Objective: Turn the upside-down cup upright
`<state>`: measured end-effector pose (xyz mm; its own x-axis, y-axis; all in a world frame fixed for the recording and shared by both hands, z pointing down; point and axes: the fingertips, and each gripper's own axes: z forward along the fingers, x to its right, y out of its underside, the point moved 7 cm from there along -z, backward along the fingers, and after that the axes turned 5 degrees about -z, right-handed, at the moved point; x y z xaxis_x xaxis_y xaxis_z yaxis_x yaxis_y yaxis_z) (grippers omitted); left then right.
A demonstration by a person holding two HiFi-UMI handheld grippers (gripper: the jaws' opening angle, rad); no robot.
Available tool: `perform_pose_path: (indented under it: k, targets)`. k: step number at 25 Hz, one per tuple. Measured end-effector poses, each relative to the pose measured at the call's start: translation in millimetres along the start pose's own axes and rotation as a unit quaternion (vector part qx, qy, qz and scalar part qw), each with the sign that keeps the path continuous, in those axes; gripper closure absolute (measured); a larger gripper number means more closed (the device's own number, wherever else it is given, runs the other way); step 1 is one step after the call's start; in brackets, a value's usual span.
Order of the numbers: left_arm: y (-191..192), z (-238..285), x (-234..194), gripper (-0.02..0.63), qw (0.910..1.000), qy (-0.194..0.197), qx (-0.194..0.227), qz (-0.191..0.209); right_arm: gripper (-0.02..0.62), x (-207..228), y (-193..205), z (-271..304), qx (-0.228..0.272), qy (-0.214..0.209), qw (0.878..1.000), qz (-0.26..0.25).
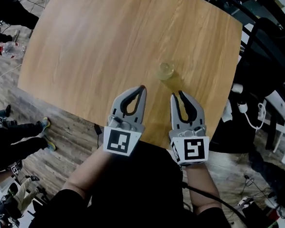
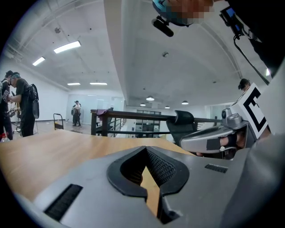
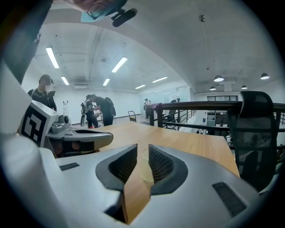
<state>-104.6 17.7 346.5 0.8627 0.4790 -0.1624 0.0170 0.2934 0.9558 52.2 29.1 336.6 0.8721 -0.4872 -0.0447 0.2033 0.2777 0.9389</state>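
A small clear cup (image 1: 166, 70) stands on the wooden table (image 1: 113, 45), right of the middle; which way up it stands I cannot tell. Both grippers hover side by side over the near edge, pointing at it. My left gripper (image 1: 143, 88) is shut and empty, its tips meeting (image 2: 145, 149); the cup lies ahead and to its right. My right gripper (image 1: 177, 94) has its jaws a narrow slit apart with nothing between them. Through that slit (image 3: 140, 149) the cup (image 3: 146, 167) shows faintly, a short way ahead and untouched.
A black office chair (image 3: 256, 133) and a dark railing (image 3: 200, 107) stand beyond the table's far right side. People stand off to the left (image 3: 100, 109). Cables and gear lie on the floor at the right (image 1: 259, 119), a bottle (image 1: 10, 49) at the left.
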Motion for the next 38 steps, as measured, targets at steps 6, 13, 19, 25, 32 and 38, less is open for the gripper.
perform_pose_path:
  k: [6,13,19,25,32,38]
  targets:
    - [29,30,-27,0.598,0.9998,-0.009,-0.013,-0.008,0.383,2,30,56,-0.023,-0.034,0.999,-0.005]
    - [40,13,-72,0.598,0.9991,-0.031,-0.021,-0.020,0.316,-24,16,107,0.010,-0.056,0.998,-0.018]
    - [50,6,-83,0.598,0.9989,-0.029,-0.028,-0.026,0.290,-37,15,136,0.018,-0.064,0.997,-0.035]
    - [69,24,-81,0.598,0.9987,-0.025,-0.031,-0.031,0.290,-23,19,159,0.035,-0.077,0.994,-0.065]
    - [76,19,-89,0.598,0.9981,-0.026,-0.039,-0.040,0.291,-32,21,173,0.031,-0.074,0.994,-0.079]
    - [81,19,-88,0.598,0.9979,-0.027,-0.044,-0.039,0.291,-27,22,169,0.034,-0.066,0.993,-0.096]
